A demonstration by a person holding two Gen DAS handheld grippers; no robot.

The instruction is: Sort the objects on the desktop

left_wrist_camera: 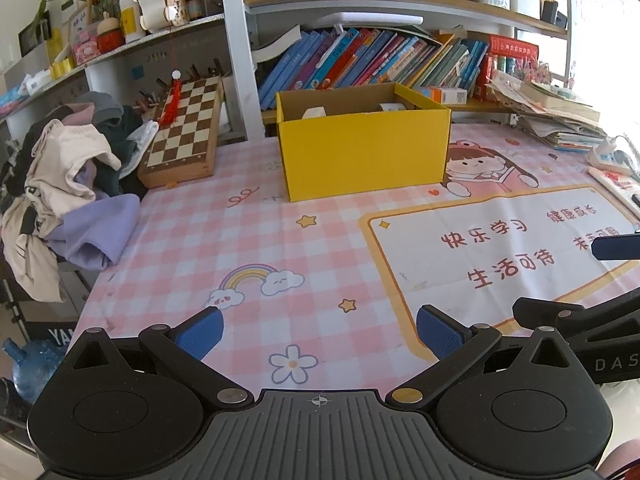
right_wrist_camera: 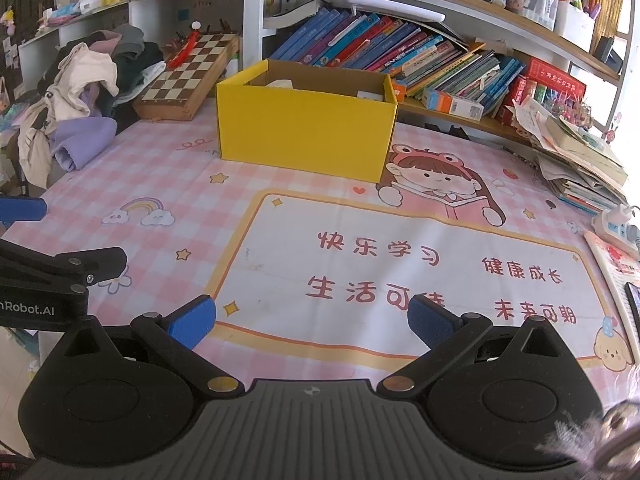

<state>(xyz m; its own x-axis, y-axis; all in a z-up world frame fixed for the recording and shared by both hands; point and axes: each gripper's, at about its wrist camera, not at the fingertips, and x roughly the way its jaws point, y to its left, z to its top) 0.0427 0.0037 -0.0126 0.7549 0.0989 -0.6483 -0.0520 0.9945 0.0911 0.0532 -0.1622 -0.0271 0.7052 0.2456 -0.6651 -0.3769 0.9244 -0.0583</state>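
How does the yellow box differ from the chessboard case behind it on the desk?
The yellow box is plain cardboard, open at the top, with items partly visible inside; the chessboard case is wooden, checkered and closed. The box stands upright and tall; the case is flat and low, tilted up at the back. Both sit on the pink checked mat, apart from each other.

Yellow box (left_wrist_camera: 362, 152), pink-white checked mat (left_wrist_camera: 192, 240), brown-cream chessboard (left_wrist_camera: 184, 124), blue fingers (left_wrist_camera: 200, 330).

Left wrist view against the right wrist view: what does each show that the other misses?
Only the left wrist view shows the blue water bottle beside the desk. Only the right wrist view shows the puppy print on the mat's corner. Both share the yellow box, the chessboard, the clothes pile, and open, empty grippers: left gripper, right gripper.
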